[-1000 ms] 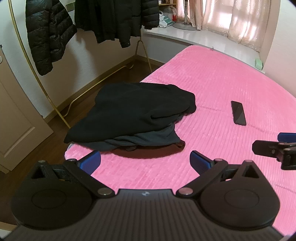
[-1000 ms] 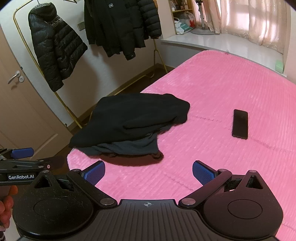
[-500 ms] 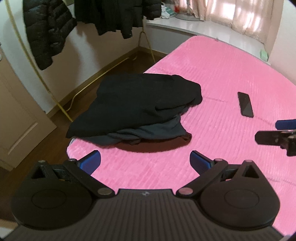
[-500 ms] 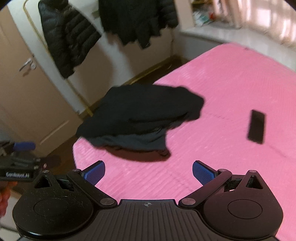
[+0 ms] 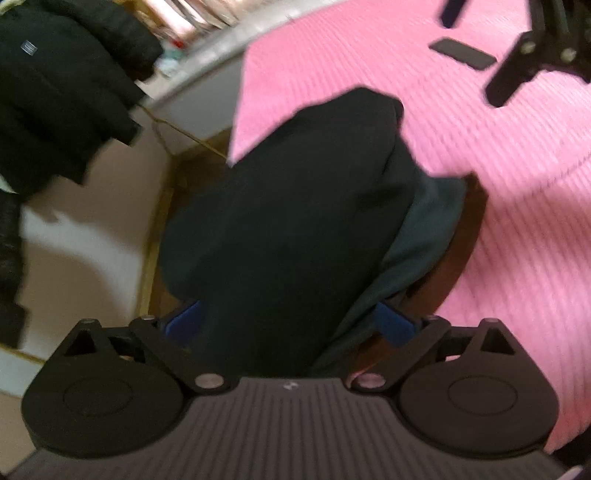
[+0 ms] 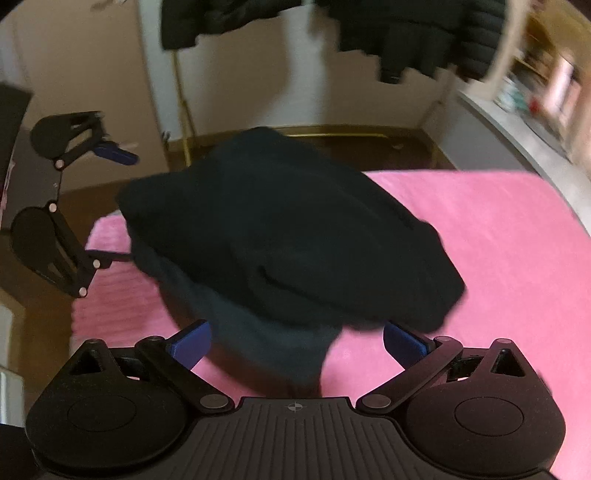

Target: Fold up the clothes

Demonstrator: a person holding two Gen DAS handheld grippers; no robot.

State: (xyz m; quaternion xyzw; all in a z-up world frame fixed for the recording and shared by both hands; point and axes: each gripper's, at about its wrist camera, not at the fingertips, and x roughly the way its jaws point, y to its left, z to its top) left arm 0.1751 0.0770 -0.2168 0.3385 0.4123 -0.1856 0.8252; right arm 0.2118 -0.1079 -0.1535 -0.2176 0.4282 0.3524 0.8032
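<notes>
A pile of clothes lies at the corner of the pink bed [image 5: 517,221]: a black garment [image 5: 288,206] on top, a dark grey one [image 5: 424,229] under it, and a dark red one [image 5: 461,254] at the bottom. My left gripper [image 5: 290,323] is open, its blue pads on either side of the pile's near edge. My right gripper [image 6: 299,343] is open too, its pads flanking the black garment [image 6: 295,229] and the grey one [image 6: 258,343] from another side. Both views are blurred by motion.
A black phone [image 5: 461,53] lies on the bed beyond the pile. Black puffer jackets [image 6: 424,33] hang on a gold rack [image 6: 183,110] against the wall. Brown floor [image 6: 369,144] runs beside the bed corner.
Both grippers have swung in close to the pile from different sides, and it now fills the space between their fingers. Both stay open. The pile has not moved.
</notes>
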